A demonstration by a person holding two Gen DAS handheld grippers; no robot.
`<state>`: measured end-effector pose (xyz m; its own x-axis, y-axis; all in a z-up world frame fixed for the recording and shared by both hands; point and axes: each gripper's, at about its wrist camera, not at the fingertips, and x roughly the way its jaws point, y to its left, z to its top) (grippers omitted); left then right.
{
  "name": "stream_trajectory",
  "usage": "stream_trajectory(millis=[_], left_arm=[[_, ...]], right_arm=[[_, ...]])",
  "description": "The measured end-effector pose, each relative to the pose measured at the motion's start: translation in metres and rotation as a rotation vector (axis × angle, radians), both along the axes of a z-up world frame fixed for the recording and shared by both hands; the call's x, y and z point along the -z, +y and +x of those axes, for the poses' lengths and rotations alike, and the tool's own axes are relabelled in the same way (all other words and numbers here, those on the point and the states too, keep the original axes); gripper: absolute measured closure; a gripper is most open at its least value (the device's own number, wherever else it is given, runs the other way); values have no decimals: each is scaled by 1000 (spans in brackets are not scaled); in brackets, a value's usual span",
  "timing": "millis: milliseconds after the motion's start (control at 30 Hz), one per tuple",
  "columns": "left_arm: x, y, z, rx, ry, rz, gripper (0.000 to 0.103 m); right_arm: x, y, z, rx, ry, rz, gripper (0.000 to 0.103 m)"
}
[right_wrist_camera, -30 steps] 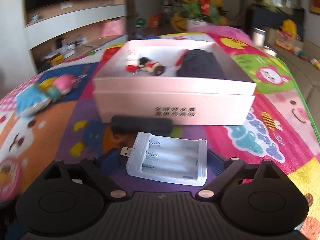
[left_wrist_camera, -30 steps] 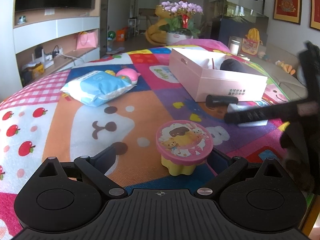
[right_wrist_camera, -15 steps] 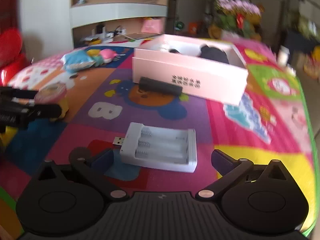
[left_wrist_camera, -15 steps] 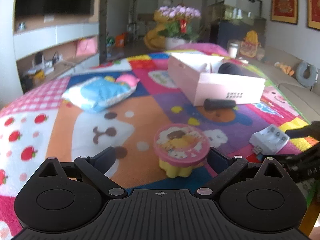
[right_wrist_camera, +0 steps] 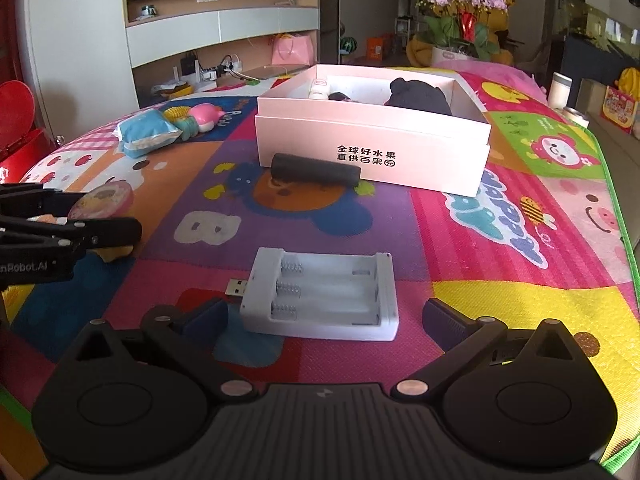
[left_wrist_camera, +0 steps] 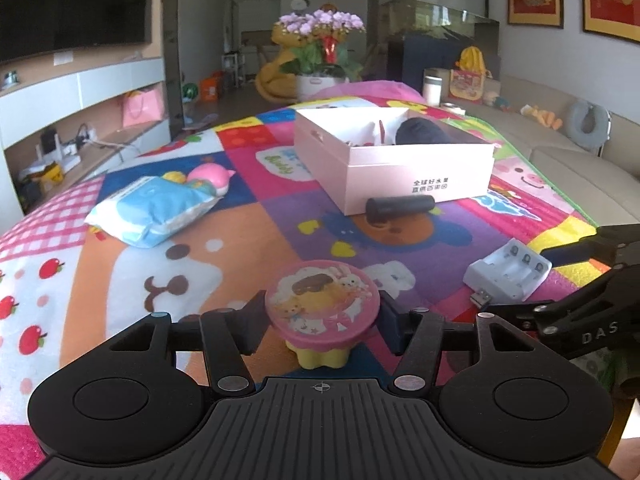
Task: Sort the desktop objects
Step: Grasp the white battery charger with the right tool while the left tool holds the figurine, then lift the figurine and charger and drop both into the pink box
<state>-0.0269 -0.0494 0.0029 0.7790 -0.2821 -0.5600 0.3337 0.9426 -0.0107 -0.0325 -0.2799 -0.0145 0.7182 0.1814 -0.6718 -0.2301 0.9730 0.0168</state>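
Note:
A small toy with a round pink cartoon lid [left_wrist_camera: 322,306] on a yellow base stands on the colourful mat. My left gripper [left_wrist_camera: 322,320] has it between its fingers; the jaws are closing and the pads touch the lid's sides. From the right wrist view, the left gripper [right_wrist_camera: 80,232] is at the far left. A white battery charger [right_wrist_camera: 320,296] with a USB plug lies flat between the wide-open fingers of my right gripper [right_wrist_camera: 326,318], which do not touch it. The charger [left_wrist_camera: 506,274] and right gripper [left_wrist_camera: 548,280] also show at the right of the left wrist view.
An open pink box [right_wrist_camera: 372,136] stands mid-mat with dark items inside. A black cylinder [right_wrist_camera: 316,170] lies against its front wall. A blue wipes pack [left_wrist_camera: 156,208] and a pink squishy toy [left_wrist_camera: 210,176] lie at the left. A sofa runs beyond the mat's right edge.
The left jaws have come in from wide open against the pink-lidded toy. The right gripper drew back from the box with the charger, which now lies nearer the front, and widened.

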Motion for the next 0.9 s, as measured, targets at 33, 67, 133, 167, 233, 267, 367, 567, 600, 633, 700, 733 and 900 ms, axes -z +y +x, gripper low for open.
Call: stream_trajectory(millis=[33, 67, 133, 167, 233, 267, 367, 567, 600, 633, 700, 733, 900], left_arm=[[0, 0, 0, -2, 0, 0, 42], [0, 1, -1, -3, 0, 2, 42], [0, 2, -3, -3, 3, 2, 42], [-1, 2, -3, -1, 6, 4, 42], [-2, 3, -5, 1, 12, 11, 42], [-3, 4, -6, 4, 15, 14, 42], [-9, 4, -12, 23, 17, 23, 42], [-53, -3, -8, 93, -54, -17, 42], [-64, -7, -3, 103, -90, -13, 42], [-77, -13, 2, 114, -134, -9, 42], [-100, -25, 19, 132, -211, -8, 42], [-109, -31, 28, 138, -238, -13, 42], [-139, -63, 88, 142, -293, -62, 42]], right_arm=[[0, 2, 2, 0, 4, 0, 0], [-1, 3, 4, 1, 5, -1, 0], [-1, 7, 6, -1, 9, 0, 0], [-2, 8, 7, -8, 10, 6, 0], [-3, 12, 5, -26, 5, 3, 12], [-5, 14, 3, -41, -1, -7, 12], [-11, 12, -4, -87, 8, 15, 12], [-64, -18, -24, -54, -173, -20, 12], [-78, -26, -26, -29, -224, -22, 12], [-96, -35, -27, 2, -284, -21, 12], [-128, -50, -25, 61, -389, -19, 12], [-144, -56, -22, 87, -434, -18, 12], [-201, -67, 16, 123, -546, -9, 12]])
